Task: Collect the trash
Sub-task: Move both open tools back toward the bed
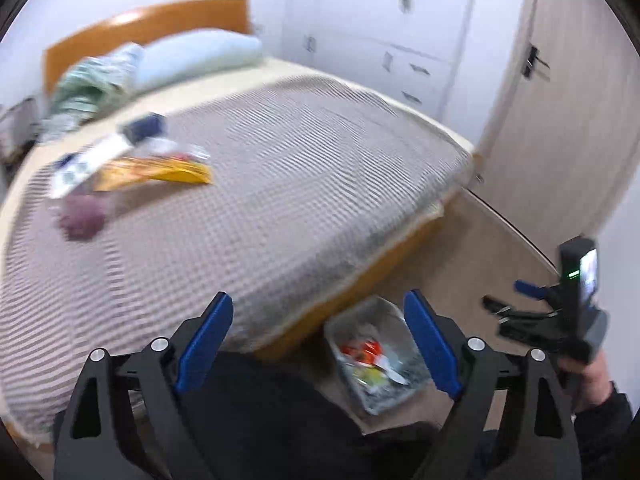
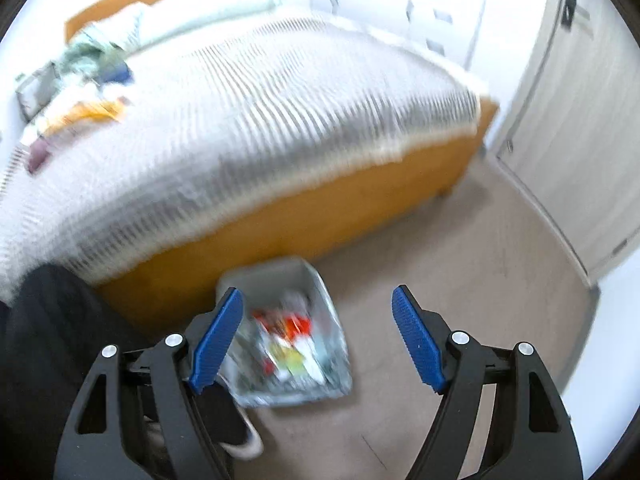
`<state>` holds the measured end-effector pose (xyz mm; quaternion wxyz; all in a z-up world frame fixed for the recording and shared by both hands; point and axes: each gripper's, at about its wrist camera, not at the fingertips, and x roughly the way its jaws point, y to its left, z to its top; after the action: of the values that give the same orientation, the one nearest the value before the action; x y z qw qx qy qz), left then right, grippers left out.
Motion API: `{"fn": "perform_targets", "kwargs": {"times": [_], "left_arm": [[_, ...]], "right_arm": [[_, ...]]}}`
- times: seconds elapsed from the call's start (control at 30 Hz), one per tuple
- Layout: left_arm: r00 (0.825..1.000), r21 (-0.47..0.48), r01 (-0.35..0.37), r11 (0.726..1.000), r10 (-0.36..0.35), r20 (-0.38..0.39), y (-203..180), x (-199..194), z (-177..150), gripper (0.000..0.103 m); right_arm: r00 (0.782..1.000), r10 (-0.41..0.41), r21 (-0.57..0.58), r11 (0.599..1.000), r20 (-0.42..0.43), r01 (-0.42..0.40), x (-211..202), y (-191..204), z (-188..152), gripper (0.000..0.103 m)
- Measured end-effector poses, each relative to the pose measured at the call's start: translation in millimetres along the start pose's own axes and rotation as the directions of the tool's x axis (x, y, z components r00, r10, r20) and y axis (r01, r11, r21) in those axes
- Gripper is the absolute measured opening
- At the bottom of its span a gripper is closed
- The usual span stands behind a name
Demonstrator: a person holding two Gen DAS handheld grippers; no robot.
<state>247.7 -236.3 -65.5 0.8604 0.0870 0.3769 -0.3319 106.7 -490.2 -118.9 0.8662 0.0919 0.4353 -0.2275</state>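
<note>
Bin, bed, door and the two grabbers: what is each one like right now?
Bin: upright on the floor beside the bed, trash inside.
Bed: covered, wrappers lying near the pillow.
Door: closed.
Left gripper: open, empty.
Right gripper: open, empty.

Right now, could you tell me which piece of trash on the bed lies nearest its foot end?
The yellow wrapper; the white packet, purple lump and dark blue item lie further left.
</note>
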Motion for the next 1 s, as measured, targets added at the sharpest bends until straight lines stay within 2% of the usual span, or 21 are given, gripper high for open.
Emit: {"fn": "perform_targets", "kwargs": {"times": [0.07,0.2,0.3,0.4,0.5,0.6,0.73,1.0], "left_arm": [[0.998,-0.030,-0.038,0.999,0.040,0.043,21,-26,-9,0.086],[0.983,-0.085,-0.119,0.989,0.129,0.127,57,-80,-29,0.089],[0.965,-0.095,-0.182,0.979,0.196,0.176,77,-114,-47,0.091],[0.943,-0.120,-0.222,0.968,0.244,0.226,94,-149,-62,0.096],[0.932,-0.169,-0.227,0.959,0.264,0.249,108,-170,-70,0.096],[0.929,-0.210,-0.230,0.950,0.279,0.244,122,-175,-73,0.096],[0.929,-0.237,-0.238,0.942,0.292,0.228,136,-170,-72,0.096],[0.931,-0.326,-0.272,0.905,0.333,0.148,188,-136,-56,0.096]], "right_arm": [[0.997,0.040,-0.037,0.999,0.071,-0.038,-24,21,9,0.074],[0.972,0.130,-0.182,0.979,0.197,-0.094,-73,75,21,0.074],[0.937,0.211,-0.284,0.950,0.279,-0.130,-104,115,22,0.074],[0.913,0.249,-0.354,0.927,0.324,-0.127,-122,144,19,0.074],[0.903,0.258,-0.422,0.902,0.343,-0.097,-133,167,13,0.074],[0.902,0.276,-0.462,0.881,0.333,-0.099,-134,175,8,0.074],[0.909,0.274,-0.463,0.880,0.313,-0.106,-125,178,11,0.074],[0.918,0.276,-0.471,0.874,0.285,-0.116,-99,204,46,0.074]]}}
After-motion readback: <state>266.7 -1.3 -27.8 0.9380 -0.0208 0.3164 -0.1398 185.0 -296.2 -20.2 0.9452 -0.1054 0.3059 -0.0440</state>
